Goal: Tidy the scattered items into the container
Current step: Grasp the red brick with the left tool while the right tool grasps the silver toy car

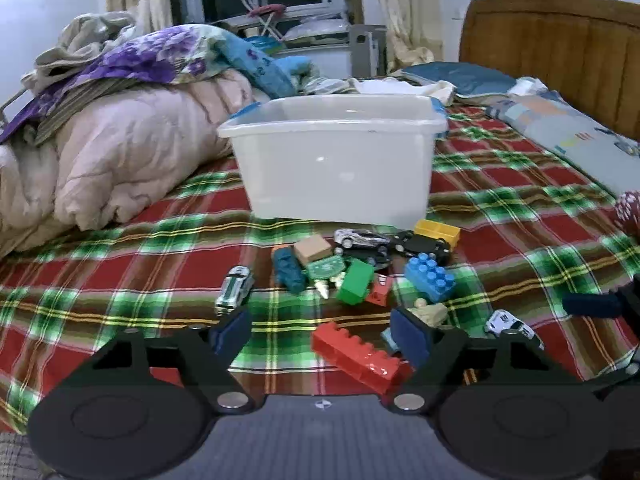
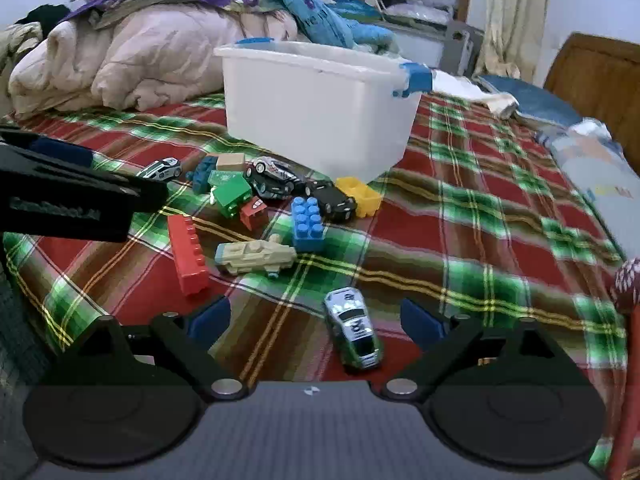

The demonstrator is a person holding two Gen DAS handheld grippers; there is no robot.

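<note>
A white plastic bin [image 1: 340,168] [image 2: 316,116] stands on the plaid bedspread. Toys lie scattered in front of it: a long red brick [image 1: 356,354] [image 2: 187,254], a blue brick [image 1: 430,278] [image 2: 307,224], a green brick [image 1: 354,282] [image 2: 230,198], a yellow brick [image 1: 438,232] [image 2: 360,196], a beige toy vehicle [image 2: 256,258] and several toy cars. My left gripper [image 1: 320,336] is open and empty, with the red brick between its fingers. My right gripper [image 2: 316,320] is open and empty, around a silver-green toy car [image 2: 354,332], which also shows in the left wrist view [image 1: 512,326].
Piled quilts and blankets [image 1: 120,152] [image 2: 140,56] lie left of the bin. A pillow [image 1: 576,136] and wooden headboard [image 1: 560,52] are at the right. The left gripper's body [image 2: 68,196] reaches in from the left of the right wrist view.
</note>
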